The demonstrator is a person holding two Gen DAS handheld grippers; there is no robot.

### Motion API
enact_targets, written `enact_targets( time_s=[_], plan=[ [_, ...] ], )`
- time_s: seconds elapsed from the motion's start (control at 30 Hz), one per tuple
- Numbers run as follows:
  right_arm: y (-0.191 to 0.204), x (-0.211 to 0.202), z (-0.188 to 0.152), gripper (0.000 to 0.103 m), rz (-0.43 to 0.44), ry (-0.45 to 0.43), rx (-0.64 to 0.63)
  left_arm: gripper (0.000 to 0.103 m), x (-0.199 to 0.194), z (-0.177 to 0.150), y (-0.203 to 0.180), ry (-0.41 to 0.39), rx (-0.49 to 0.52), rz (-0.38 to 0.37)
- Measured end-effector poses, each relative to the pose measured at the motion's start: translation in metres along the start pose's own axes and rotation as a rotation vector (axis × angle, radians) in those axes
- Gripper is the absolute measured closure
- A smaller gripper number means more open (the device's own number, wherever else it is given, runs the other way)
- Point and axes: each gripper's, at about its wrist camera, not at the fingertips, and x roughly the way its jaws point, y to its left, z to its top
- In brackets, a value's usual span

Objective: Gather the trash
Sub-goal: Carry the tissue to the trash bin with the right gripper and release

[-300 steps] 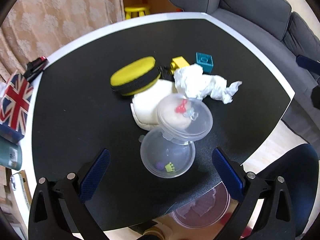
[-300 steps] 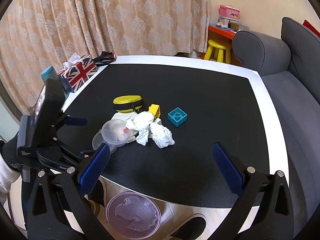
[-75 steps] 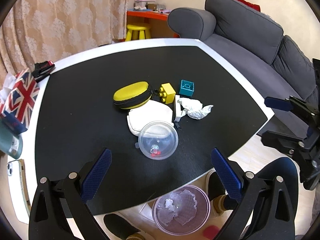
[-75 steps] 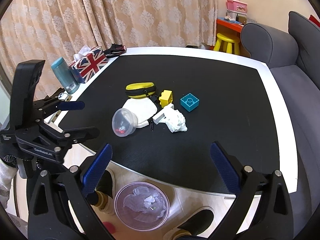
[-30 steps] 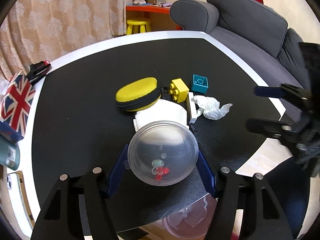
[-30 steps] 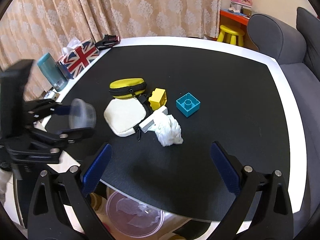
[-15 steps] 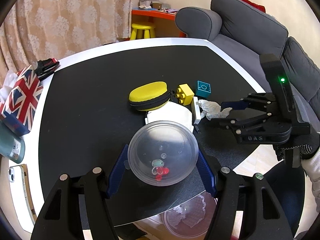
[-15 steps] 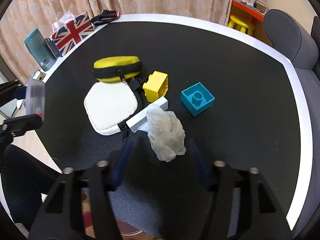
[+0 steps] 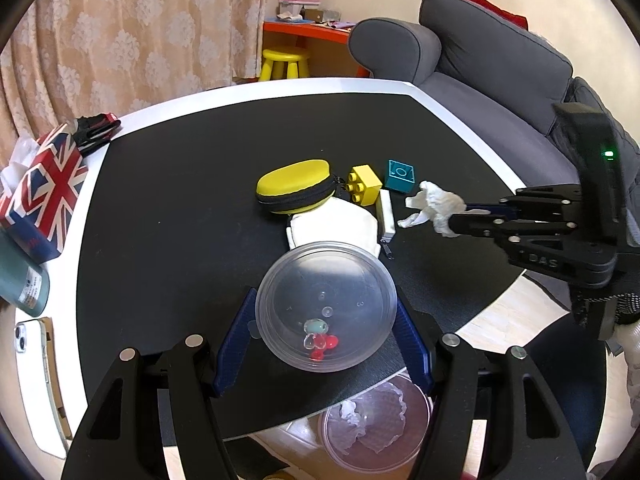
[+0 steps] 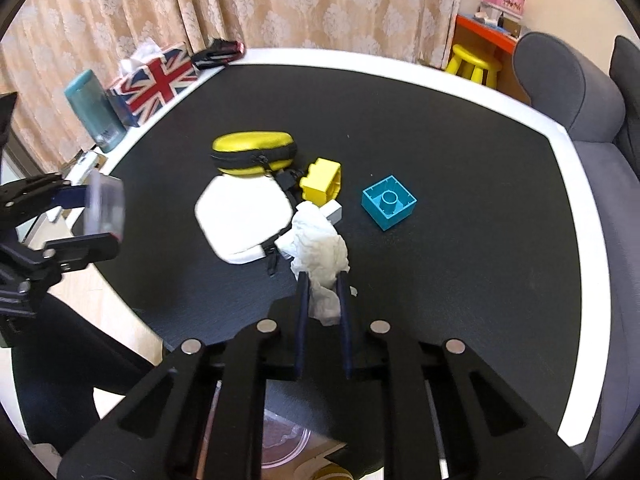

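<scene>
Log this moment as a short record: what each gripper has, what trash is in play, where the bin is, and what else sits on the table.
left gripper: shut on clear plastic tub with small beads inside
right gripper: jaws closing, crumpled tissue between them
bin: on the floor below the table edge, tissue already inside
table: yellow case, white pouch, yellow block, blue block
far edge: flag tissue box, teal bottle

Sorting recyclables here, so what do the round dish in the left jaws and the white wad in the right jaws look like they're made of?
Round dish: clear glossy plastic, apparently; beads show through it.
White wad: crumpled tissue or paper, matte, creased.
</scene>
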Motion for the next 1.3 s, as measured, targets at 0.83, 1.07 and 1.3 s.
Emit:
enact_targets(
  time_s=[0.83,1.07,1.3],
  plan=[
    [0.081,-0.093,-0.103,0.089,0.097,-0.068,-0.073,0.039,-0.06,-0.084,-0.044,-0.039,0.017,-0.029],
    [0.091,-0.077,-0.132,0.086,0.16,-0.008,-0.063,0.039,-0.06,-0.098,-0.046,-0.025,0.014,-0.035],
    [0.094,-0.074,-0.136,0.026,0.184,-0.007,-0.063,0.039,-0.061,-0.1,-0.048,-0.023,0.018,-0.04]
  ],
)
